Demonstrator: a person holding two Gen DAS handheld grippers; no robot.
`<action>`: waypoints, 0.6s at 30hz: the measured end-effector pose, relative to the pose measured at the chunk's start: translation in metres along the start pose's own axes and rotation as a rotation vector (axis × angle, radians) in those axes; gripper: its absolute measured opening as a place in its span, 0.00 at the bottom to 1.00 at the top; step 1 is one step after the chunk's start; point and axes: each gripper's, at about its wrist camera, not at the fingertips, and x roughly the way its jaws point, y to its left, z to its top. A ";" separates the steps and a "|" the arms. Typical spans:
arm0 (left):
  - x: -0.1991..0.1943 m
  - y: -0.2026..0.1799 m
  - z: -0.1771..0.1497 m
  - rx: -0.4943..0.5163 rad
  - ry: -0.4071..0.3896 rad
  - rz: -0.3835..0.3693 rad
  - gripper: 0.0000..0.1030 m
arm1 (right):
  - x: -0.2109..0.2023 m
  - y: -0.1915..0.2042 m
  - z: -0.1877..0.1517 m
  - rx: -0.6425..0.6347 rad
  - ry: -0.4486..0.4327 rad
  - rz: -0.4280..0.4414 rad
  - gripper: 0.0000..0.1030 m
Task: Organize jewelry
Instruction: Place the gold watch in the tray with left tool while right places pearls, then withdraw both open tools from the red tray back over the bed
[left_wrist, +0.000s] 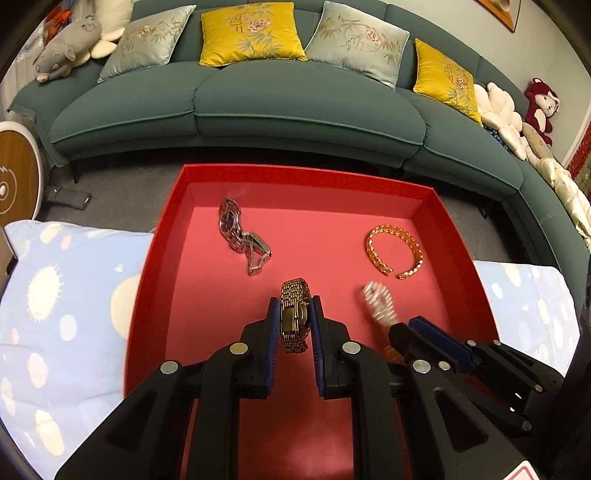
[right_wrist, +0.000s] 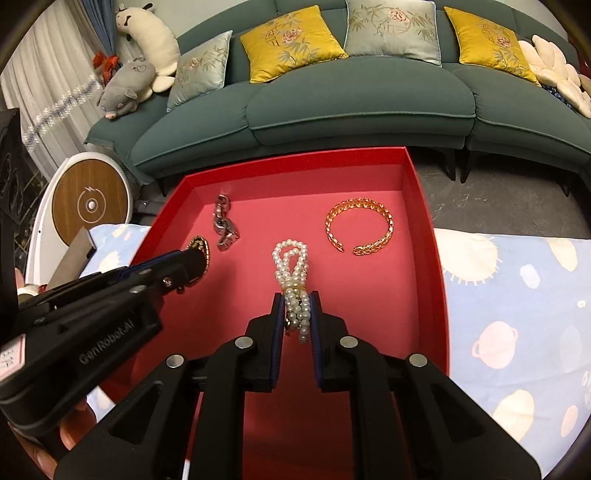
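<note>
On left claw (right_wrist: 192, 266): "GenRobot.AI".

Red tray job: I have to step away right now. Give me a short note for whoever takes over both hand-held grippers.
Left hand-held gripper: shut on the gold watch, held over the red tray.
Right hand-held gripper: shut on the pearl bracelet, also over the tray.
Already lying in the tray: silver watch at the far left, gold cuff bangle at the far right.
Done: two pieces placed.
Left: set down the gold watch and the pearls in bare spots, apart from the others, then release.
</note>
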 end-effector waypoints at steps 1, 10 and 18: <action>0.002 0.002 -0.001 -0.007 0.001 0.001 0.14 | 0.001 -0.002 -0.001 0.002 -0.003 -0.007 0.14; -0.062 0.026 -0.008 -0.077 -0.134 -0.021 0.39 | -0.042 -0.004 -0.007 -0.007 -0.126 0.024 0.47; -0.166 0.035 -0.062 -0.019 -0.162 0.014 0.46 | -0.158 -0.013 -0.048 0.004 -0.192 0.044 0.47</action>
